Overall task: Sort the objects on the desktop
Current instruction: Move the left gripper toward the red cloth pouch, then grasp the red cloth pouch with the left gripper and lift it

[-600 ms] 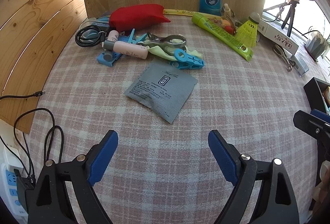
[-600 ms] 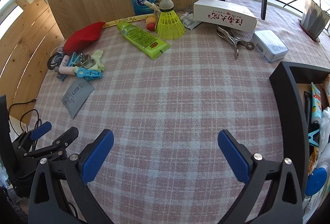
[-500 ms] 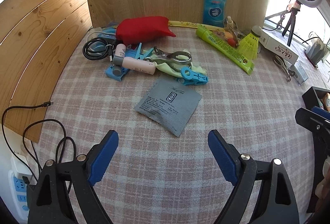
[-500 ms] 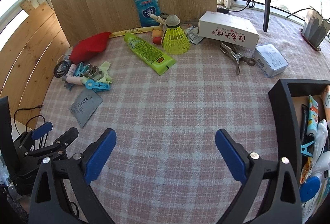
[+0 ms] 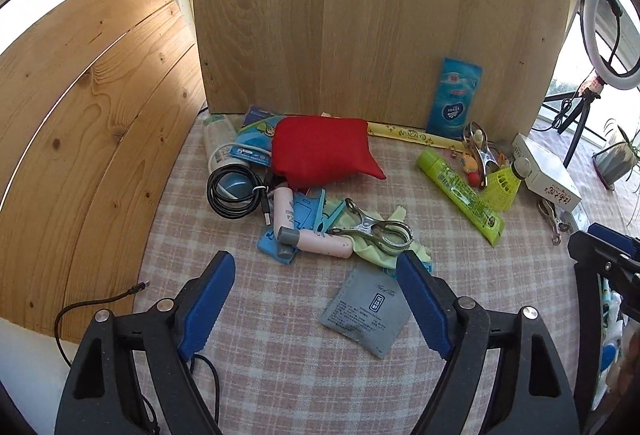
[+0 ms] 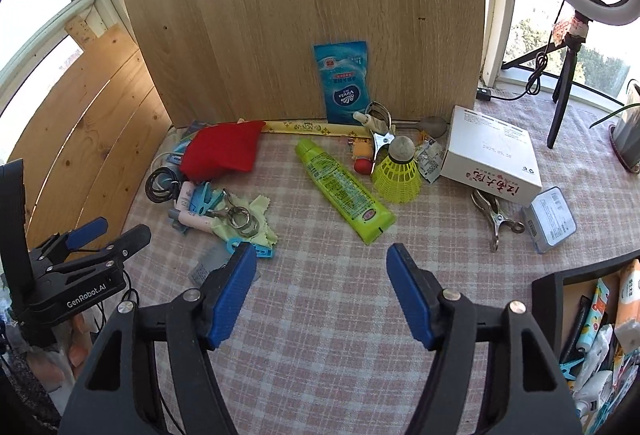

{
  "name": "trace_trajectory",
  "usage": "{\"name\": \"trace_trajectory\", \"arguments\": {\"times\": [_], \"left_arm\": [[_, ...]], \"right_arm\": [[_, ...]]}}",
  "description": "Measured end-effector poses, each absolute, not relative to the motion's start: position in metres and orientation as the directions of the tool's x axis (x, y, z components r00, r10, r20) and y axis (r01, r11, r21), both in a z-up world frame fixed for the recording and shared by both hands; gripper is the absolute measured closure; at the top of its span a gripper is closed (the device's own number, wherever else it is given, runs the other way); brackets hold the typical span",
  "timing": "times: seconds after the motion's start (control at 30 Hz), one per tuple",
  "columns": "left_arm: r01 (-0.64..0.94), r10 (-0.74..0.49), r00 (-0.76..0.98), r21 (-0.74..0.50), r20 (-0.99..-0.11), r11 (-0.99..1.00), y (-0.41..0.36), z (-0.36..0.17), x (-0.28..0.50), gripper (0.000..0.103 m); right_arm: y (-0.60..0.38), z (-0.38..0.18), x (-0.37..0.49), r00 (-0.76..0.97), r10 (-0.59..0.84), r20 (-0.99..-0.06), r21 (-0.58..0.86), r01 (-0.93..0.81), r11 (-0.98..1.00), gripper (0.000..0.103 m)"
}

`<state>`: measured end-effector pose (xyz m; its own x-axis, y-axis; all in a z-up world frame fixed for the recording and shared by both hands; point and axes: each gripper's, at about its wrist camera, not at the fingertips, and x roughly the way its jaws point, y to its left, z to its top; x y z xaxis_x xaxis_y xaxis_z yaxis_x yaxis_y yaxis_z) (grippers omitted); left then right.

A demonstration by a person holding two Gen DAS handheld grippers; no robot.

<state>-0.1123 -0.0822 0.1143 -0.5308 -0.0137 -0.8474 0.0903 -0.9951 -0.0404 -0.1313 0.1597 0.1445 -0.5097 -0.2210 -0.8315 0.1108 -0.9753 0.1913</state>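
Observation:
My left gripper [image 5: 316, 303] is open and empty, low over the checked cloth, just short of a pile: a pink tube [image 5: 316, 237], blue clips [image 5: 308, 211], a metal clip [image 5: 376, 227] and a black cable coil [image 5: 236, 191]. A grey sachet [image 5: 368, 311] lies flat by its right finger. A red pouch [image 5: 320, 151] lies behind the pile. My right gripper [image 6: 320, 291] is open and empty, in front of a green tube [image 6: 344, 191] and a yellow shuttlecock [image 6: 398, 171]. The left gripper also shows in the right wrist view [image 6: 88, 239].
A black bin [image 6: 560, 279] with several sorted items stands at the right. A white box [image 6: 492, 155], a small tin [image 6: 552, 219] and a metal clamp [image 6: 494, 215] lie right. A blue tissue pack [image 6: 344, 83] leans on the wooden board. A ring light tripod [image 6: 564, 75] stands behind.
Both grippers have tilted up and moved forward toward the objects. The sachet now lies by the left gripper's right finger. Both stay open and empty.

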Motion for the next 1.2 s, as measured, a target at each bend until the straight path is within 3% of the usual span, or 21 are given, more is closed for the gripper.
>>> {"name": "trace_trajectory", "arguments": {"times": [0.1, 0.57, 0.77, 0.97, 1.2], "left_arm": [[0.111, -0.01, -0.507, -0.054, -0.862, -0.992, -0.093, 0.115, -0.138, 0.032], [0.168, 0.025, -0.415, -0.104, -0.909, -0.98, -0.124, 0.064, -0.253, 0.034], [0.152, 0.069, -0.394, -0.139, -0.916, -0.979, -0.126, 0.04, -0.273, 0.042], [0.119, 0.107, -0.415, -0.17, -0.903, -0.978, -0.121, 0.037, -0.275, 0.057], [0.075, 0.126, -0.43, -0.175, -0.894, -0.982, -0.111, 0.036, -0.26, 0.071]], "right_arm": [[0.15, 0.148, -0.156, -0.482, -0.253, -0.839, 0.221, 0.123, -0.967, 0.036], [0.099, 0.088, -0.295, -0.286, -0.374, -0.882, 0.371, 0.068, -0.926, 0.036], [0.071, 0.056, -0.333, -0.239, -0.417, -0.877, 0.418, 0.052, -0.907, 0.036], [0.05, 0.027, -0.347, -0.177, -0.467, -0.866, 0.468, 0.038, -0.883, 0.037], [0.046, 0.007, -0.344, -0.123, -0.589, -0.799, 0.596, -0.036, -0.802, 0.054]]}}
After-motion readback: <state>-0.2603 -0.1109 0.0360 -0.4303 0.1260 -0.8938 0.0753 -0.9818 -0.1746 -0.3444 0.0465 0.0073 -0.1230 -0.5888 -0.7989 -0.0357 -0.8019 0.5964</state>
